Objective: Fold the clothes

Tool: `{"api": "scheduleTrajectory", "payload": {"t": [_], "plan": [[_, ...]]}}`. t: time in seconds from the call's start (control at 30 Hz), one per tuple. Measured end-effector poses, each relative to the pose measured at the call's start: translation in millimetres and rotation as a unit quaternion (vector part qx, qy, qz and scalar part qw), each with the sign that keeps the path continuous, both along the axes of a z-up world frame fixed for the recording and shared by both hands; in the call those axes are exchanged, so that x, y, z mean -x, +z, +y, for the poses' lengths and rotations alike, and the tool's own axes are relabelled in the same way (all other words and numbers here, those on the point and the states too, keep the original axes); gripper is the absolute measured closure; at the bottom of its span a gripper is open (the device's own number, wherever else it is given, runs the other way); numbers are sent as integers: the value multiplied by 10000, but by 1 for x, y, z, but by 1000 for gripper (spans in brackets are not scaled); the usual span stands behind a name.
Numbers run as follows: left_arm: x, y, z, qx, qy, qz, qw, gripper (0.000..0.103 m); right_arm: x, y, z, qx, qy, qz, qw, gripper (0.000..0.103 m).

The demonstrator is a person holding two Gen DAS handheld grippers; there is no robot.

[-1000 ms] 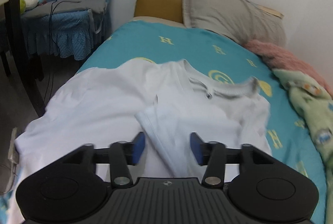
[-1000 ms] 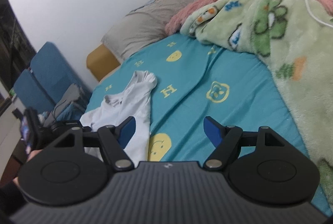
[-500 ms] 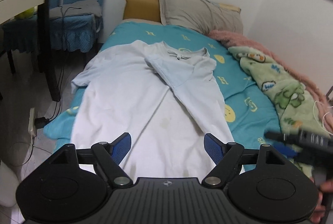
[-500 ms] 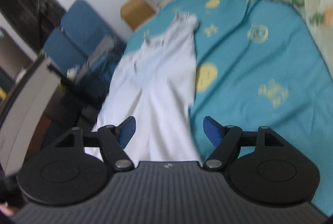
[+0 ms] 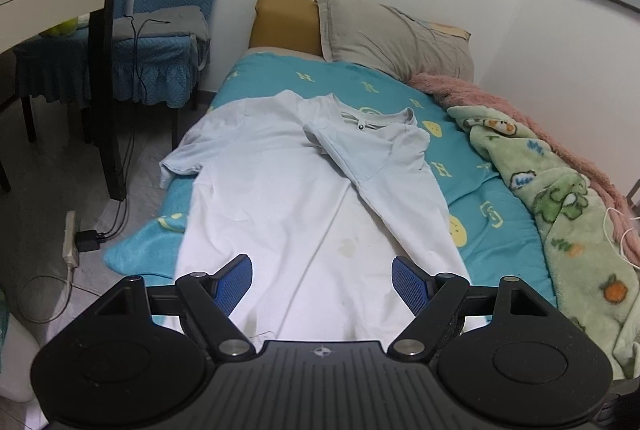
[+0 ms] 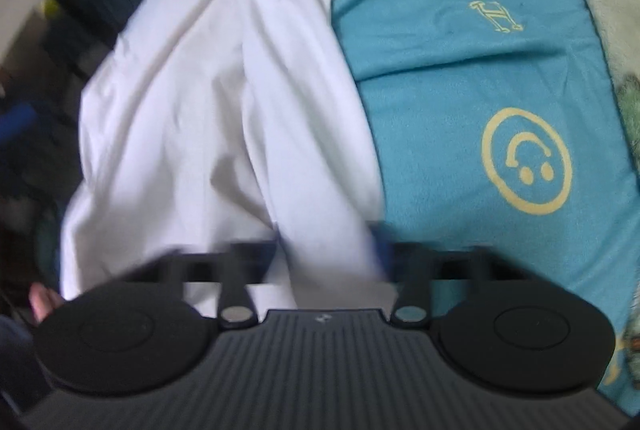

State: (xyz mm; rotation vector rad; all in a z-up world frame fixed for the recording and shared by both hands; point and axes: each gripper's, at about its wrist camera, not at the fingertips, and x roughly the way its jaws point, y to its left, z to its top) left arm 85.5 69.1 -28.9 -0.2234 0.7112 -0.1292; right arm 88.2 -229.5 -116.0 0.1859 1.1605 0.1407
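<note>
Two grippers are mine, and they stand differently: my right gripper [image 6: 328,254] is pressed together on the near hem of the white T-shirt [image 5: 280,190], at its right-hand corner, with cloth bunched up between the blurred fingers, while my left gripper [image 5: 322,280] hangs spread wide above the same hem with nothing between its blue pads [image 5: 234,280]. Just ahead of both, the shirt lies flat on the teal smiley-print blanket [image 5: 480,198], its long axis running straight away from me, hem nearest and collar [image 5: 376,120] farthest. Its right sleeve is already folded in across the chest; the left sleeve [image 5: 180,162] is spread out toward the bed's left edge, ahead and to the left of my open gripper. So the right hand has its corner, and I judge the left must drop onto the hem's left corner, which sits just below and left of its fingers, before the bottom can be carried up toward the collar. Farther off lie a green fleece blanket [image 5: 560,198] to the right and a grey pillow [image 5: 392,38] against the wall.
</note>
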Motion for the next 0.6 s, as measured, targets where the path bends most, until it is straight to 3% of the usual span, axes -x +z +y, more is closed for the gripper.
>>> {"api": "scheduleTrajectory", "payload": {"t": [0.13, 0.3, 0.4, 0.6], "plan": [[3, 7, 14, 361, 52, -40, 9993, 24, 20, 36, 18, 505, 461, -575, 9960, 96], [2, 15, 24, 658, 73, -108, 9977, 24, 38, 66, 54, 531, 1063, -899, 9888, 96], [3, 14, 28, 655, 100, -93, 9978, 24, 34, 62, 84, 610, 1499, -895, 9828, 96], [3, 9, 39, 672, 246, -15, 9974, 24, 23, 17, 117, 823, 1905, -550, 9767, 96]]}}
